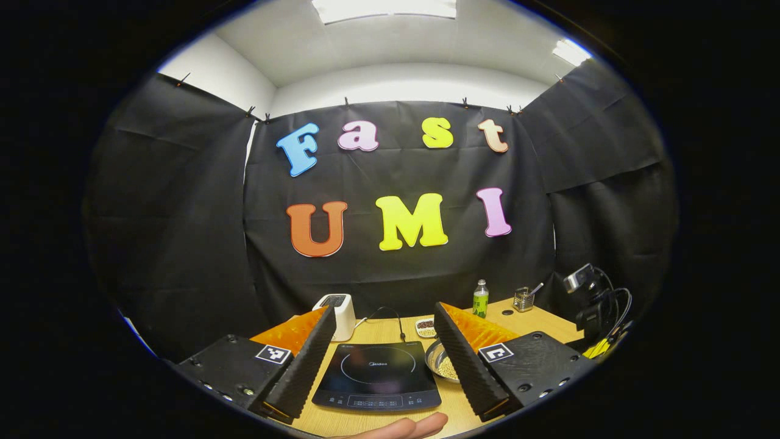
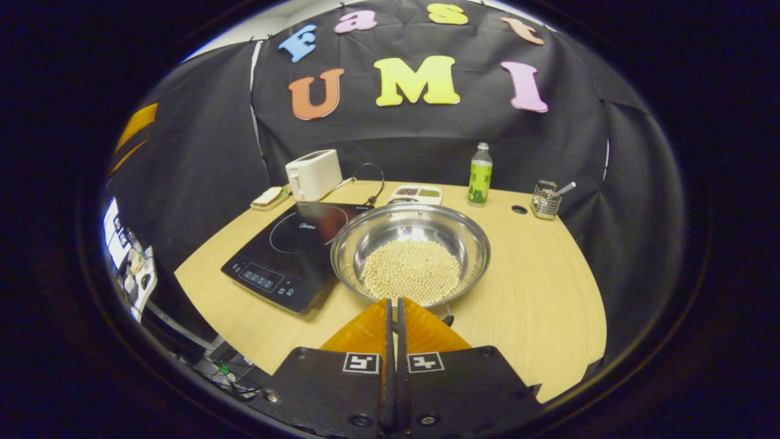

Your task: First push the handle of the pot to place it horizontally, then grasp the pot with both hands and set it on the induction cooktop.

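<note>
A steel pot (image 2: 411, 244) holding pale beans sits on the wooden table (image 2: 536, 292), right beside the black induction cooktop (image 2: 286, 253). My right gripper (image 2: 395, 303) is shut, its tips just over the pot's near rim. A dark bit of the pot's handle (image 2: 448, 319) peeks out beside the fingers; the rest is hidden under them. In the left gripper view my left gripper (image 1: 384, 308) is held open wide above the table's near edge. The cooktop (image 1: 378, 372) lies between its fingers, and part of the pot (image 1: 440, 361) shows behind the right-hand finger.
At the table's back stand a white toaster (image 2: 314, 174), a plate with bread (image 2: 270, 197), a small divided tray (image 2: 415, 194), a green bottle (image 2: 480, 174) and a wire utensil holder (image 2: 544, 200). A person's hand (image 1: 402, 427) shows under the left gripper. A camera on a stand (image 1: 585, 286) sits at the right.
</note>
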The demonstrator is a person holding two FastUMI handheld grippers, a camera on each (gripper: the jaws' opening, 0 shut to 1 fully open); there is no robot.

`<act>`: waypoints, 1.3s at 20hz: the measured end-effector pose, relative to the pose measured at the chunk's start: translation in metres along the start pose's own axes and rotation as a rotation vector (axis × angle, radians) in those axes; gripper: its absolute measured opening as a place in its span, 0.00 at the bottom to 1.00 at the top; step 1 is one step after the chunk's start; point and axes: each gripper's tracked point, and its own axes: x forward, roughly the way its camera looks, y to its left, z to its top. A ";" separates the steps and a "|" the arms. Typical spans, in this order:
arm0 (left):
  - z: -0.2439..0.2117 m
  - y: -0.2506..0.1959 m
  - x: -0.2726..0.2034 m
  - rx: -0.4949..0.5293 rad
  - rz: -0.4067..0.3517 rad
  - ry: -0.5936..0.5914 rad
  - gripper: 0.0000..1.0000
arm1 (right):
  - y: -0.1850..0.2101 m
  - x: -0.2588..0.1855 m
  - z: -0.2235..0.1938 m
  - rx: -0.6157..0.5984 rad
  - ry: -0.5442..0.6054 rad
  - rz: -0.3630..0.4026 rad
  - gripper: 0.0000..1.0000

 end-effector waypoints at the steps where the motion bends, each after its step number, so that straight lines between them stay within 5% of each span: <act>1: -0.001 0.000 0.001 -0.004 -0.001 0.001 0.96 | 0.002 0.003 -0.007 0.001 0.012 0.006 0.01; 10: -0.009 -0.009 0.005 -0.002 -0.021 0.024 0.96 | 0.020 0.041 -0.040 0.056 0.099 0.097 0.01; 26: -0.015 -0.015 0.010 -0.004 -0.037 0.038 0.96 | -0.005 0.053 -0.047 0.068 0.105 0.040 0.04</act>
